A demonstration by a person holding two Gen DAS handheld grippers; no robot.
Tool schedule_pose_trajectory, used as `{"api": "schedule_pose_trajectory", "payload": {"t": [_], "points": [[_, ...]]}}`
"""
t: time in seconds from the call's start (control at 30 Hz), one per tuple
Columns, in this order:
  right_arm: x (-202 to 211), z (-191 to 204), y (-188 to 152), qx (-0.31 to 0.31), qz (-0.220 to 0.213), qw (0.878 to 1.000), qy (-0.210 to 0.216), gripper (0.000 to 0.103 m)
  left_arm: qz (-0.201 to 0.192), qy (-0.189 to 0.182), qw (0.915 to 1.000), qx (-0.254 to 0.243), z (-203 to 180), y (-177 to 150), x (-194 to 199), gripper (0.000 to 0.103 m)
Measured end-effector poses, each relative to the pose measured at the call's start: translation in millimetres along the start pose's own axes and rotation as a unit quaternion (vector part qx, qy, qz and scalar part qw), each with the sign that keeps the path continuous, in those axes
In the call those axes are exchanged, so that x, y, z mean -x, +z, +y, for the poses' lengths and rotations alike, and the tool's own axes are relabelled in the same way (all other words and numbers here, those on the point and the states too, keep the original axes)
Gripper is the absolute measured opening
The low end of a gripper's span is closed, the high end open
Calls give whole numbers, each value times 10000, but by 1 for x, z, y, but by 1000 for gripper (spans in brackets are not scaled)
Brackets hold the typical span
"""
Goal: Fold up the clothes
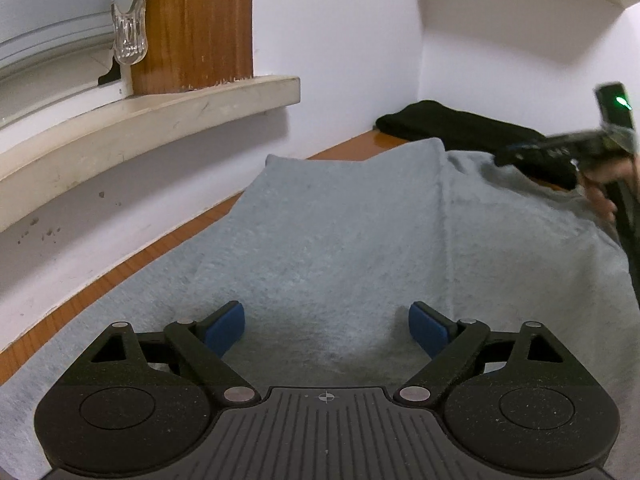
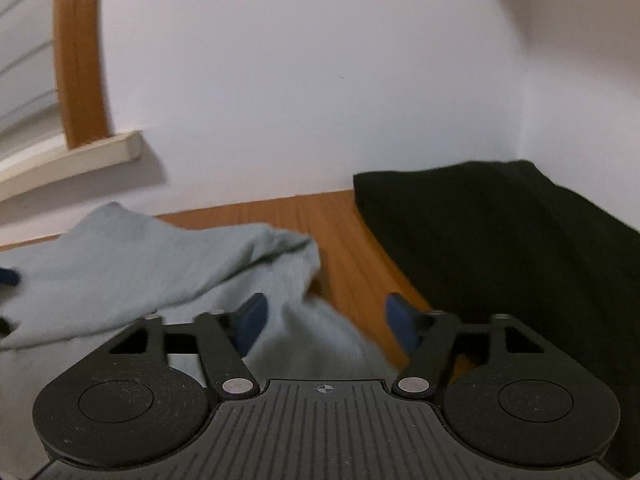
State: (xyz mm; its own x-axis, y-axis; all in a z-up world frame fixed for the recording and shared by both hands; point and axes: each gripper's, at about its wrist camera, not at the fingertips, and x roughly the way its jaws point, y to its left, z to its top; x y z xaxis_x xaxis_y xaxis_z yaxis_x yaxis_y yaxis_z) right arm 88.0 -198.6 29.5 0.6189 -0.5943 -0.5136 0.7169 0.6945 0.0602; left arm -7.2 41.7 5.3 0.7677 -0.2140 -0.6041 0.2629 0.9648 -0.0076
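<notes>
Fingers of left gripper (image 1: pixel 324 326): spread wide, blue pads (image 1: pixel 226 326) holding nothing, poised low over the pale grey knitted garment (image 1: pixel 340 232), which spread ahead of and beneath them across the orange wooden tabletop (image 2: pixel 340 232). Fingers of right gripper (image 2: pixel 326 318): likewise wide apart and empty, the garment's bunched edge lying between and left of them; folded black cloth (image 2: pixel 500 240) ahead to their right. Advice: each gripper should pinch one layer at the edge, lift evenly, and carry the fold over without dragging.
</notes>
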Motion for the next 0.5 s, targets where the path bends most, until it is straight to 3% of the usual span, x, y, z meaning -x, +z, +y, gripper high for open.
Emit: {"api": "schedule_pose_trajectory", "payload": {"t": [0.07, 0.13, 0.2, 0.27, 0.3, 0.4, 0.5], "points": [[-15, 1, 7, -16, 177, 9998, 23, 68, 8, 16, 10000, 21, 0, 0, 0, 91], [-31, 1, 12, -5, 383, 9993, -25, 56, 16, 31, 10000, 21, 0, 0, 1, 91], [-41, -2, 15, -84, 548, 9985, -10, 15, 24, 39, 10000, 7, 0, -1, 1, 93], [-42, -4, 18, -83, 507, 9984, -221, 11, 31, 39, 10000, -10, 0, -1, 0, 94], [-41, -4, 19, -51, 440, 9983, -391, 2, 32, 39, 10000, -17, 0, -1, 1, 95], [-31, -17, 23, -292, 229, 9974, -623, 3, 35, 36, 10000, -25, 0, -1, 1, 95], [-14, -28, 25, -357, 103, 9981, -483, 6, 40, 32, 10000, -22, 0, -1, 1, 96]]}}
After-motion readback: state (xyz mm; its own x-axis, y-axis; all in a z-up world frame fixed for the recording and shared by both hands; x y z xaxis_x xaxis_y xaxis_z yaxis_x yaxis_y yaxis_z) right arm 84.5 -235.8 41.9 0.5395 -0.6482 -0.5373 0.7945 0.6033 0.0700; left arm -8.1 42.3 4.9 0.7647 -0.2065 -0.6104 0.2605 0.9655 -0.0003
